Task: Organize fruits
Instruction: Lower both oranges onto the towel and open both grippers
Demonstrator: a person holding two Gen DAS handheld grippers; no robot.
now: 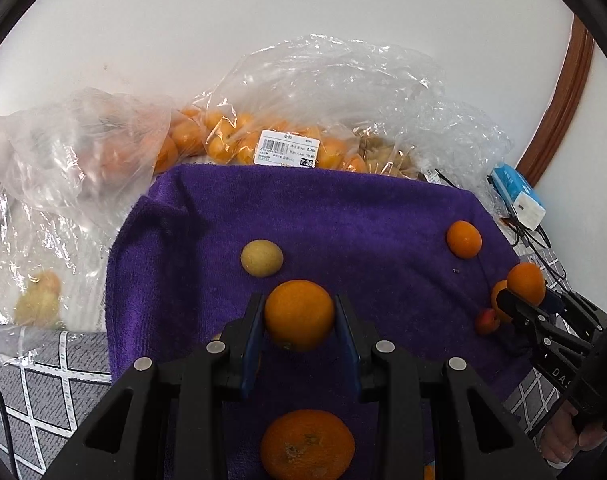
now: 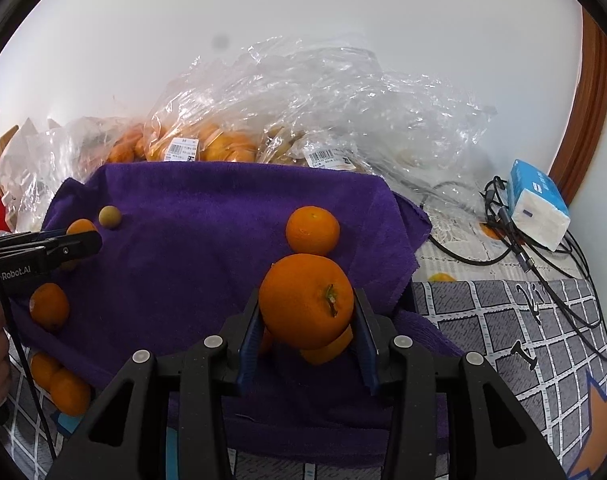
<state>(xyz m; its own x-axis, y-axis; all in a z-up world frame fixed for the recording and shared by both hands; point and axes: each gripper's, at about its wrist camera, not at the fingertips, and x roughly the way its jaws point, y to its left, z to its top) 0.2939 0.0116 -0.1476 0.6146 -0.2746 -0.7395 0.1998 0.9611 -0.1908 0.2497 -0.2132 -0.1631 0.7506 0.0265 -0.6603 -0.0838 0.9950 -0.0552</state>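
So both grippers have fruit right now; the left gripper [image 1: 299, 316] is clamped on a small orange [image 1: 299, 314], blue pads squeezing it from both sides, held over the near middle of the purple towel [image 1: 343, 208]; the right gripper [image 2: 307, 320] has a bigger stemmed orange [image 2: 306, 300] pinched between its pads, hovering over the towel's right near edge with another orange piece [image 2: 327, 350] just under it. On the towel itself: a yellowish-green fruit [image 1: 261, 258] just beyond the left gripper's orange, a lone orange [image 1: 463, 239] far right, a big scuffed orange [image 1: 307, 444] near the camera, and a small red fruit [image 1: 486, 321] beside the right gripper; behind the towel, against the wall, sit clear plastic bags [image 1: 323, 92] stuffed with oranges, one with a barcode label [image 1: 288, 153]; a blue tissue pack [image 2: 537, 204] with cables is off to the far right on the grey checked cloth [image 2: 503, 320].
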